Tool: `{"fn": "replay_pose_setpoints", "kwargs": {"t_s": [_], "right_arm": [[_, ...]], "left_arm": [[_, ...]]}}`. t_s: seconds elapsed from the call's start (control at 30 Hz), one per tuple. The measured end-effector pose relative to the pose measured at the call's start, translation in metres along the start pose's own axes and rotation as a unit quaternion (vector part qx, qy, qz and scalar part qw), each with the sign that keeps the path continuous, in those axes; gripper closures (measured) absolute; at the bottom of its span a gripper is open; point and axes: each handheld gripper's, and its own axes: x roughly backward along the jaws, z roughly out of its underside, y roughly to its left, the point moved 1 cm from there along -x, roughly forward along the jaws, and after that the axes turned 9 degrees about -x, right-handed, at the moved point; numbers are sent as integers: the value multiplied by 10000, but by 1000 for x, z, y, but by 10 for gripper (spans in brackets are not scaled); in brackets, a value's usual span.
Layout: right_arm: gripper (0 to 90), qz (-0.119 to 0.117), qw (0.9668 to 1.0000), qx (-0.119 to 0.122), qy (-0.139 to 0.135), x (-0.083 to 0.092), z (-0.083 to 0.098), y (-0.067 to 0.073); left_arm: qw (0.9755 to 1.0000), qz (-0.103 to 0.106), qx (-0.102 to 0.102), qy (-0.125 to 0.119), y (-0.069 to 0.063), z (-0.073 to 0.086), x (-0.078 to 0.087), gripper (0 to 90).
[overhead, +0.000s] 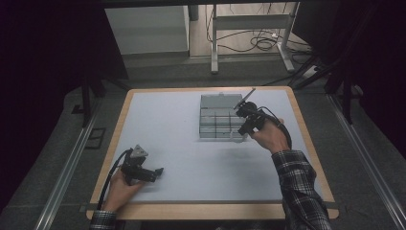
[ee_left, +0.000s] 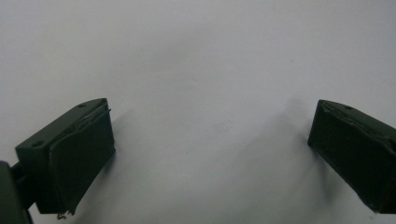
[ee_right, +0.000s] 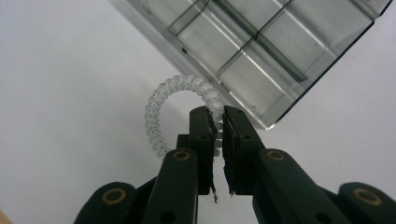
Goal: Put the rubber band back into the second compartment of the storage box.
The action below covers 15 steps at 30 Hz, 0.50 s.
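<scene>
Looking down from the high view, a white table carries a clear compartment box toward its far right. The right gripper sits at the box's near right corner, clearly the nearer tool, while the left gripper rests well apart at the near left, pointing right across bare tabletop. Moving to the left gripper view, its two black jaws stand wide apart with nothing between them, only plain white surface ahead. Moving to the right gripper view, the right gripper is clenched on a pale spiral hair tie; the loop curls away to the left of the jaws, and the box lies just beyond and to the right, its near edge running diagonally. Dropping the tie in would likely mean carrying it forward and right over that wall.
</scene>
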Motion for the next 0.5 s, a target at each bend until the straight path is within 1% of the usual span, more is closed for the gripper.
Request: {"fn": "replay_pose_setpoints", "kwargs": {"t_s": [0.2,0.5], "right_arm": [[816,-12,9999,-12,-168,1,-7,1],[815,15,9990,-67,-451,-2,-13,0]], "left_arm": [[10000,1,0,1,0,0,0,3],[10000,0,0,0,0,0,0,3]]}}
